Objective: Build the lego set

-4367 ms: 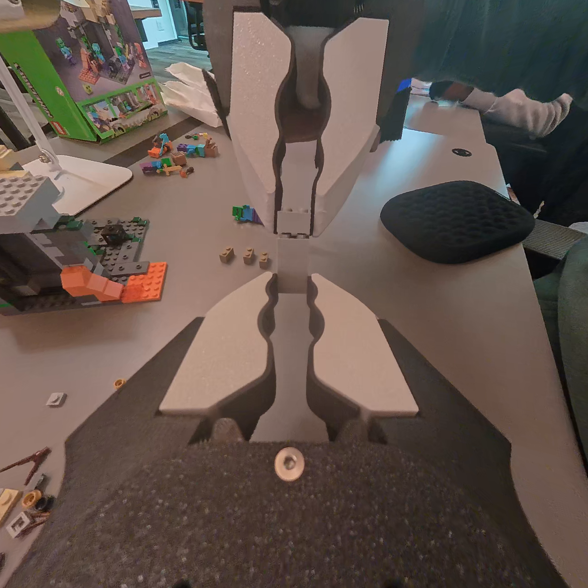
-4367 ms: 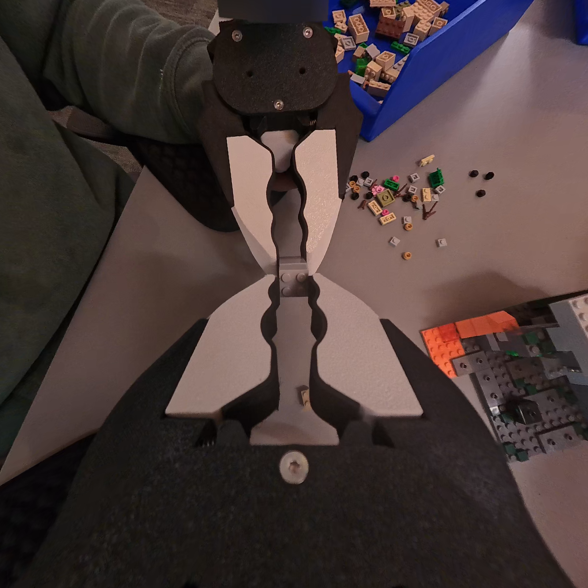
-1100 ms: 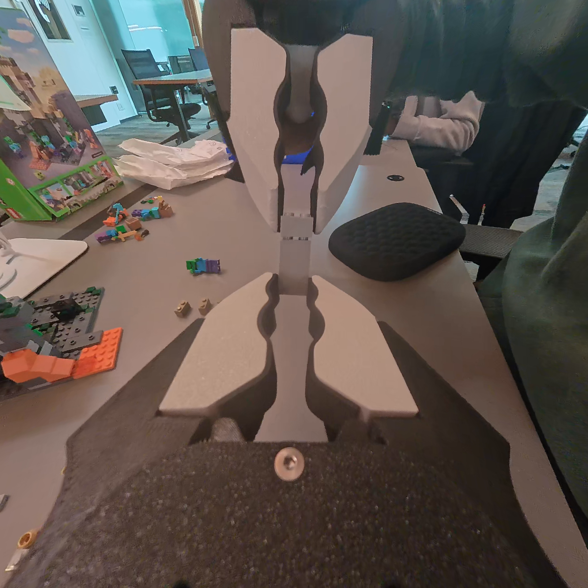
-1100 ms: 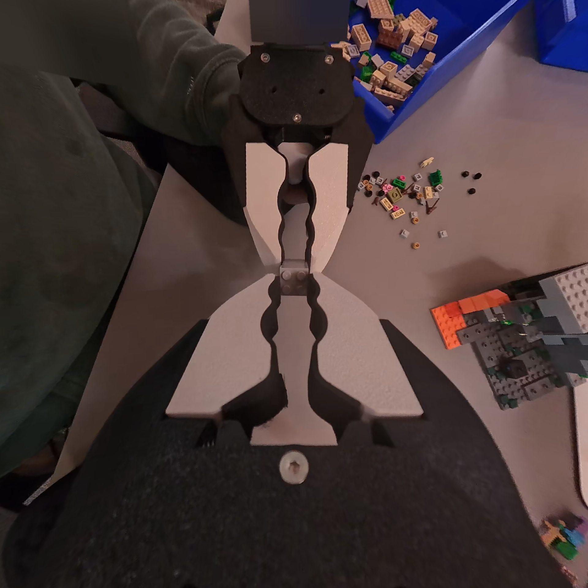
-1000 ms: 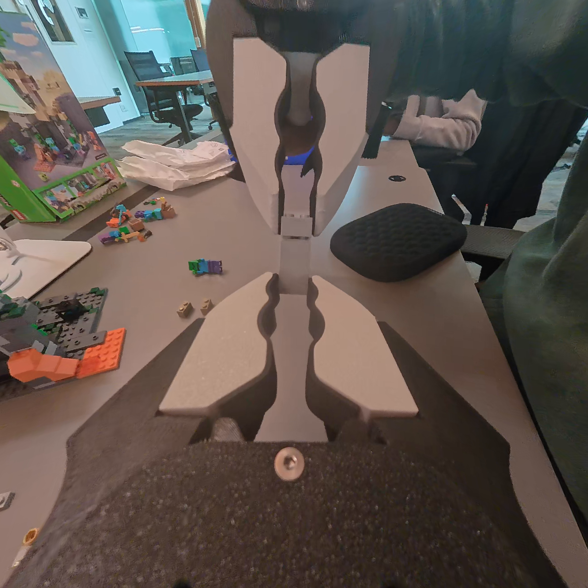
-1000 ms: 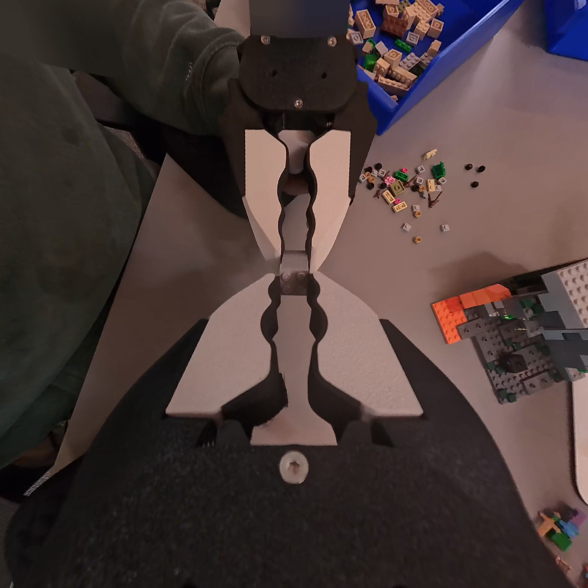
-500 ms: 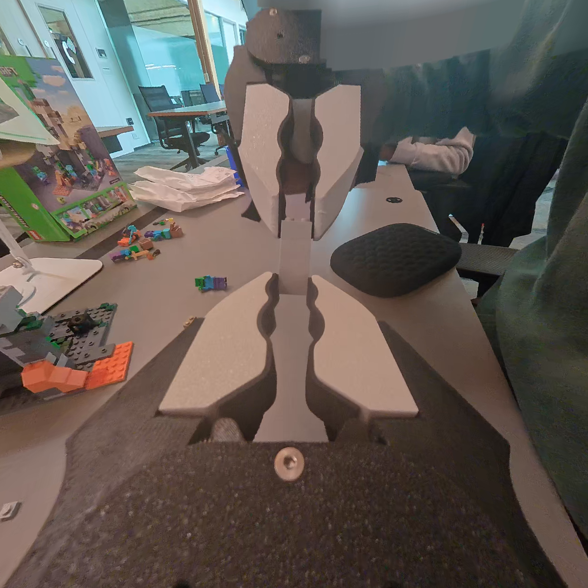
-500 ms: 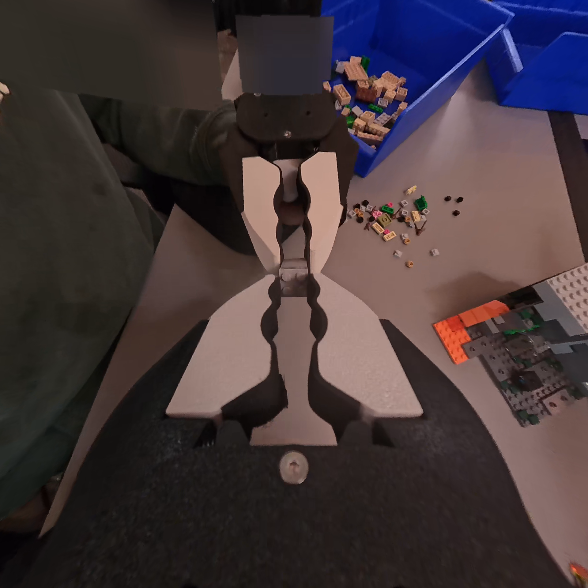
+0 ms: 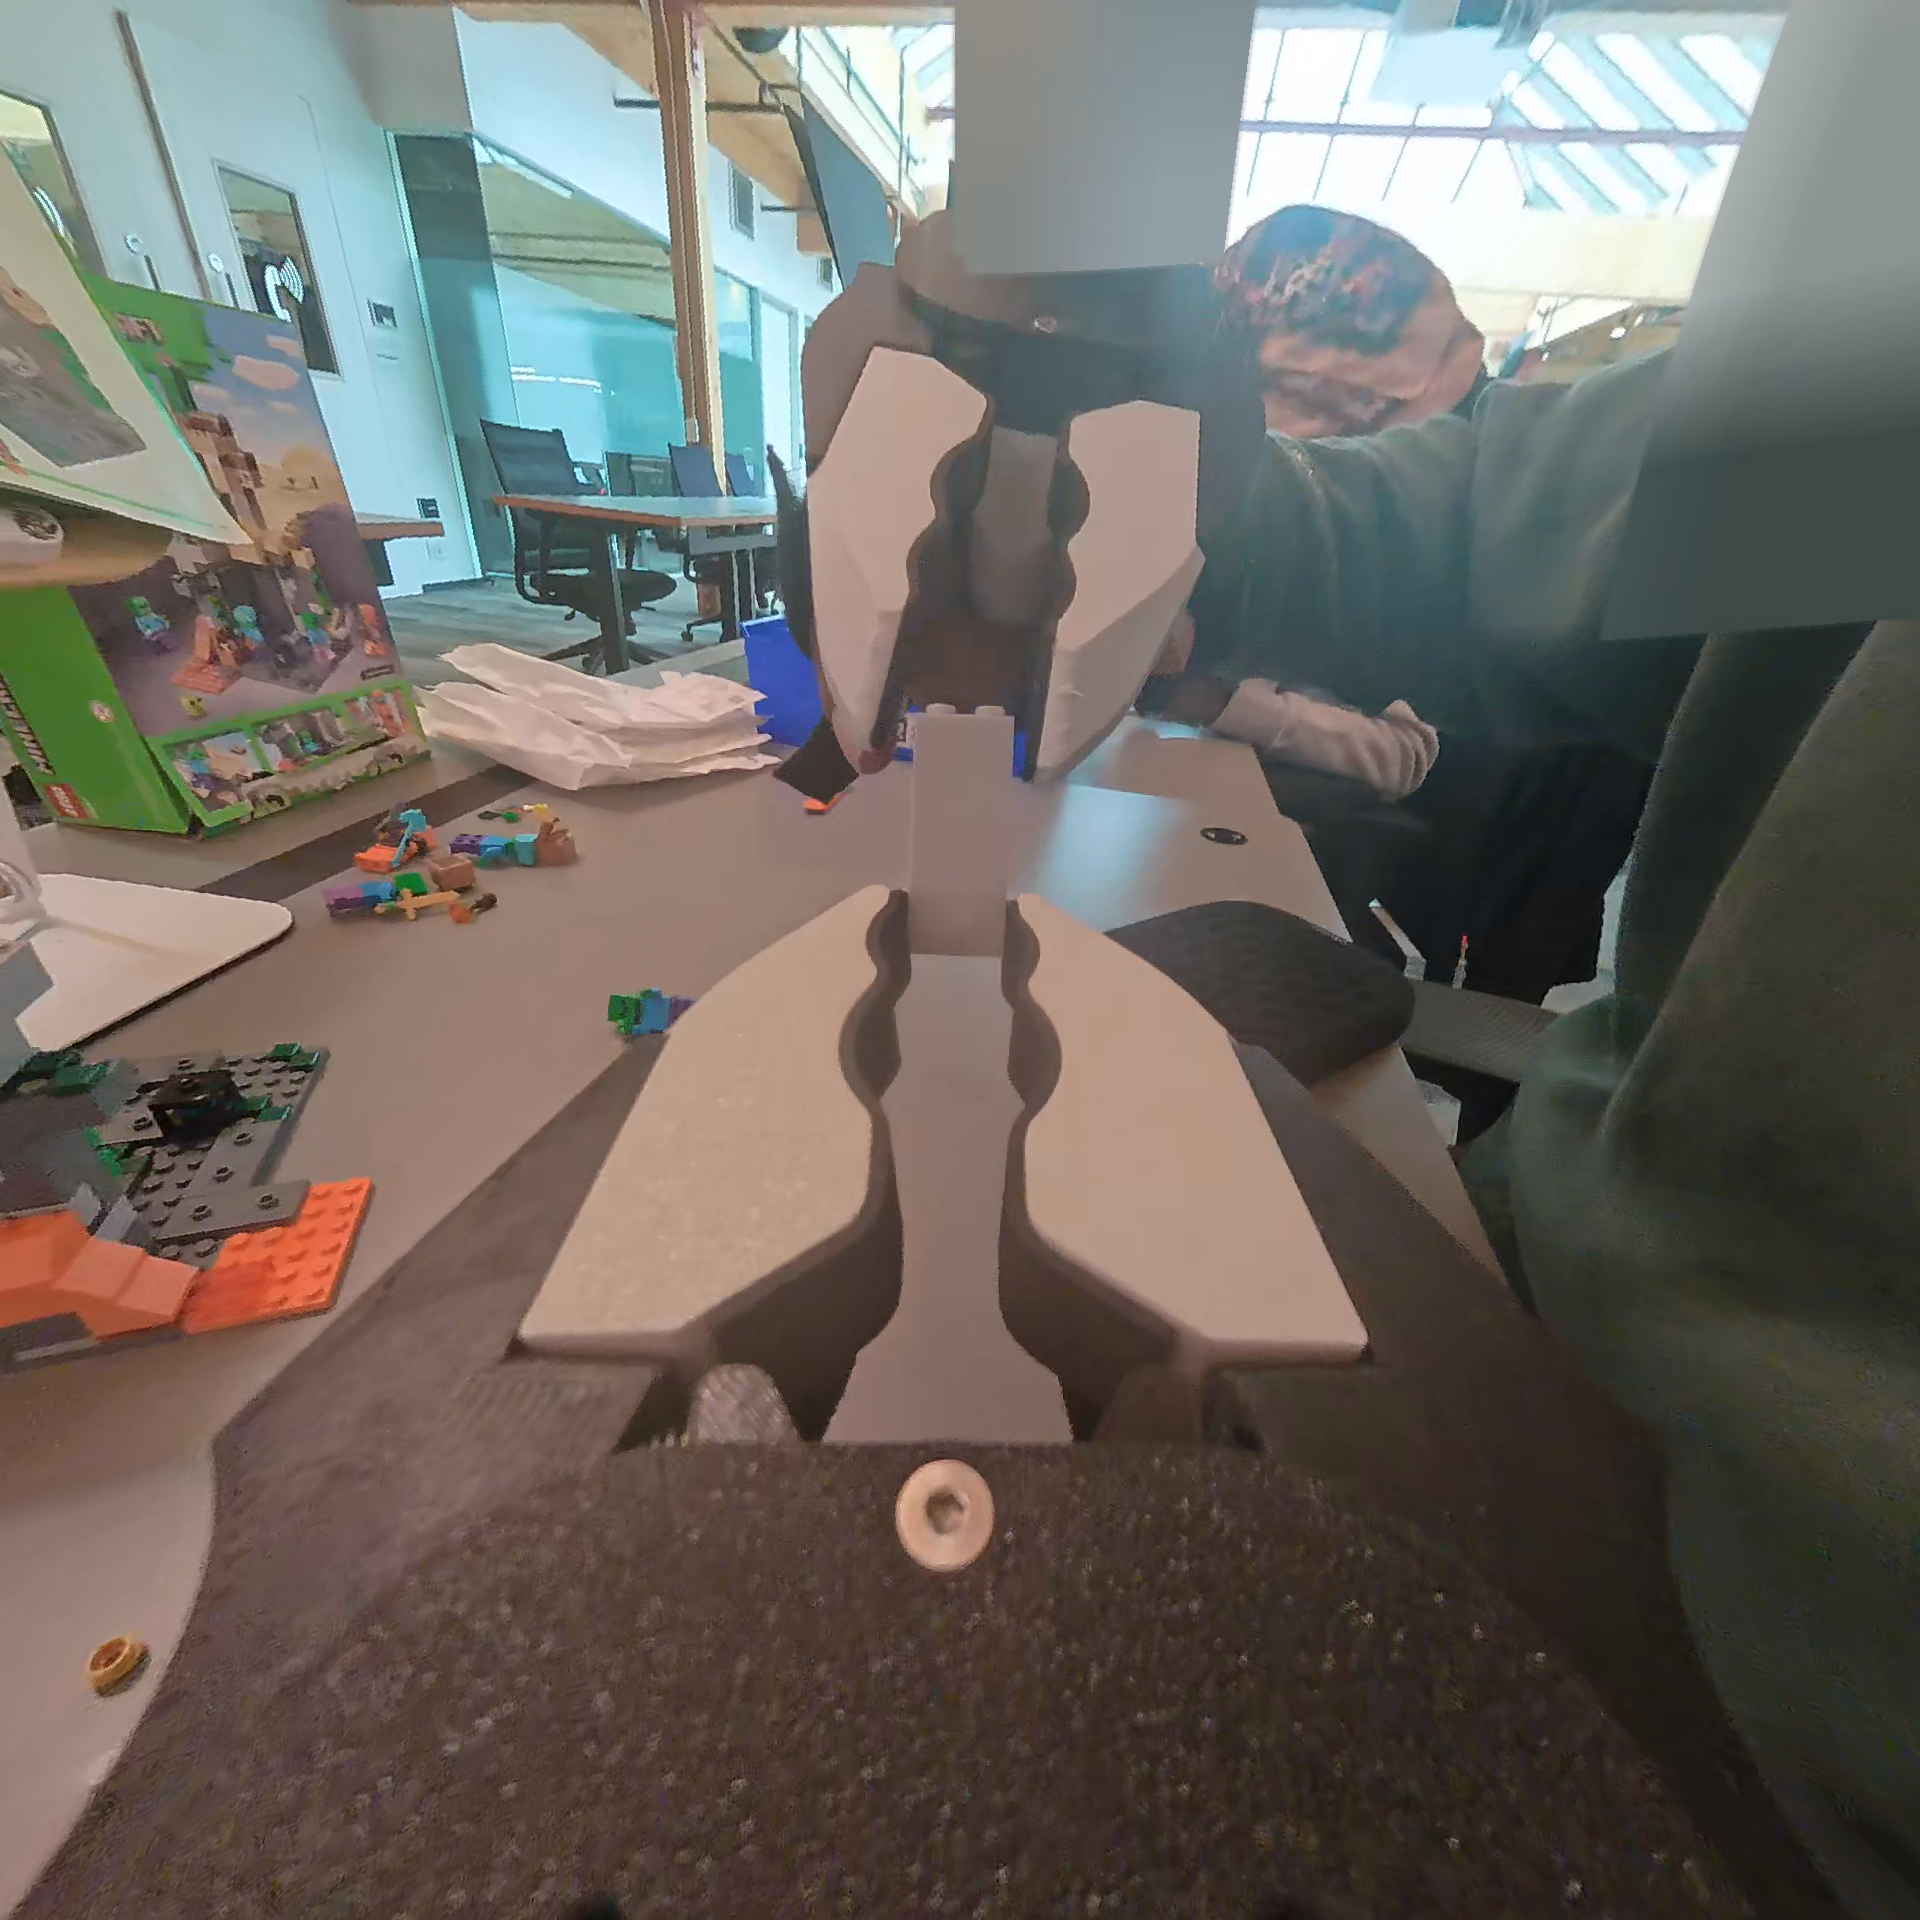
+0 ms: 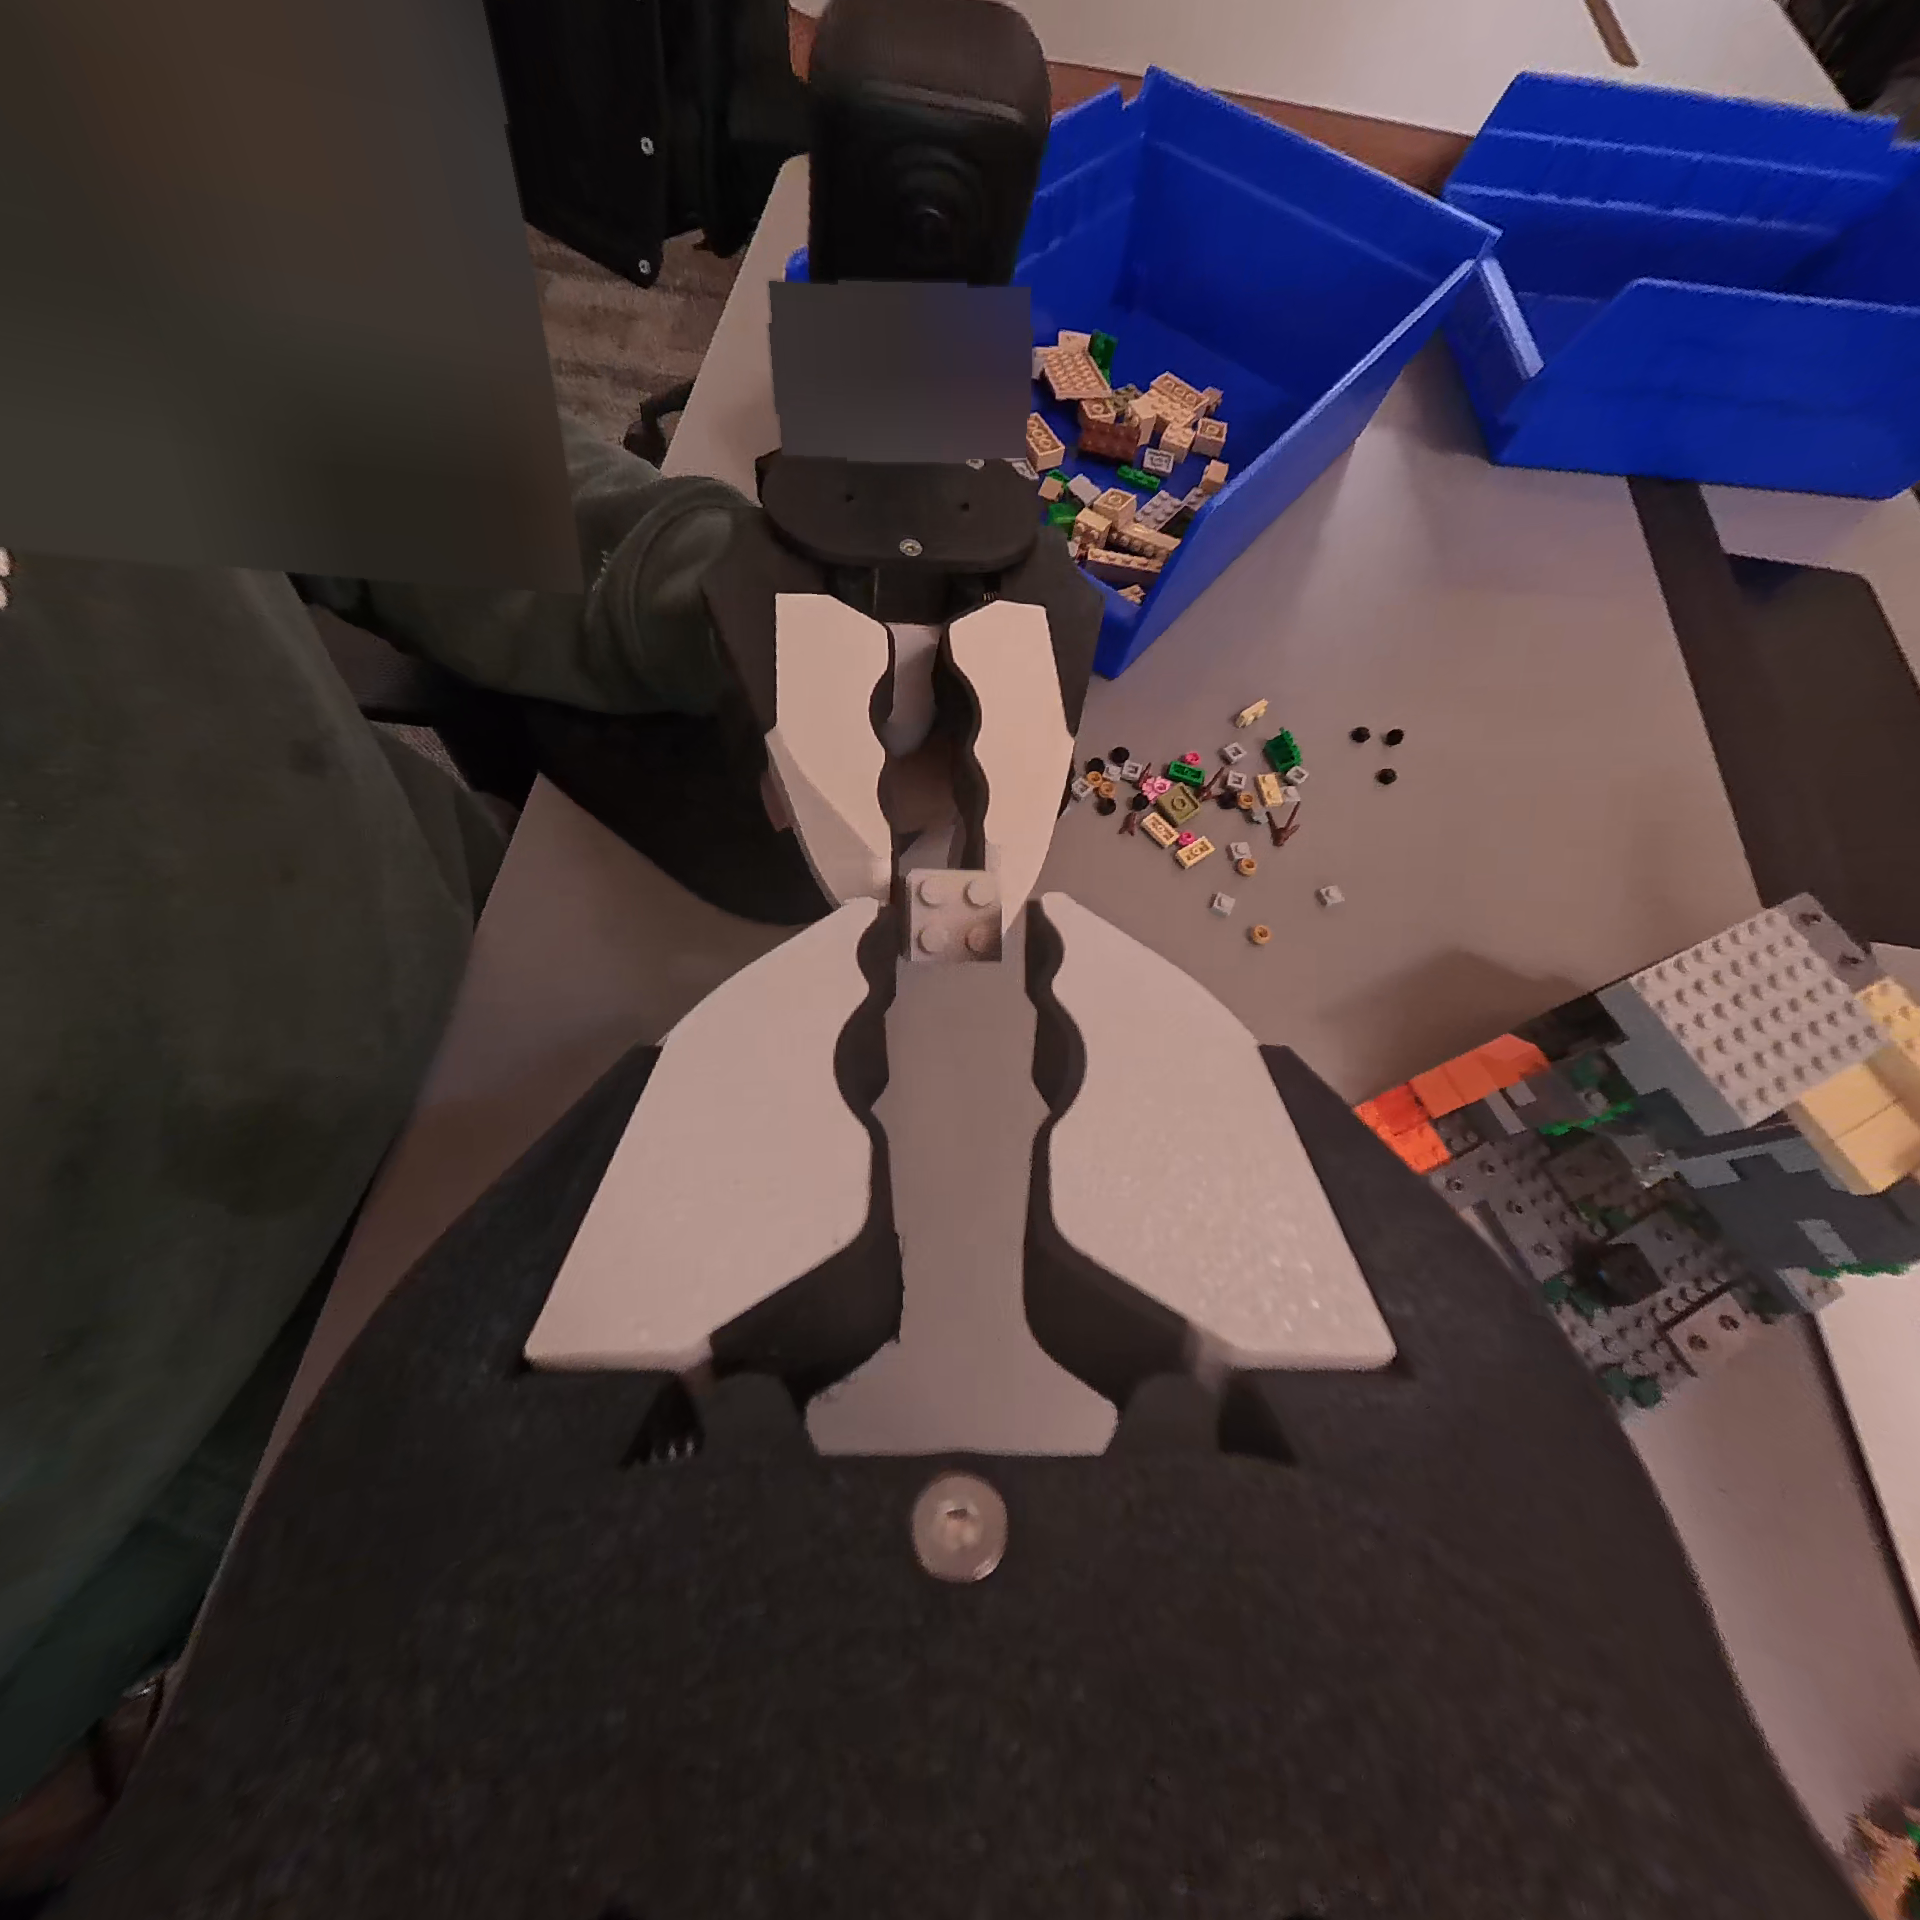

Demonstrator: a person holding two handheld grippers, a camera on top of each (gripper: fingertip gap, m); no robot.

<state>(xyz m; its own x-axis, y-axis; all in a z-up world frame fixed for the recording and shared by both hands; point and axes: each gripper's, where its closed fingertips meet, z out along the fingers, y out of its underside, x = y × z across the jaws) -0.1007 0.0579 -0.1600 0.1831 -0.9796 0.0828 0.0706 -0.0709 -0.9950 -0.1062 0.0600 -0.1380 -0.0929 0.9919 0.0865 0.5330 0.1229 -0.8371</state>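
Level left tongs — gripping grey brick

Both hand-held grippers tip-to-tip

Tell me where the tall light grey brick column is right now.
The tall light grey brick column stands clamped between the left gripper fingertips, raised above the grey table; its studded top sits between the open right gripper tips.

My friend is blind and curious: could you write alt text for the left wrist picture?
A hand-held left tool grips a tall light grey brick column by its lower end, above a grey table. The right tool faces it with fingers beside the studded top. Toy bricks lie scattered at left.
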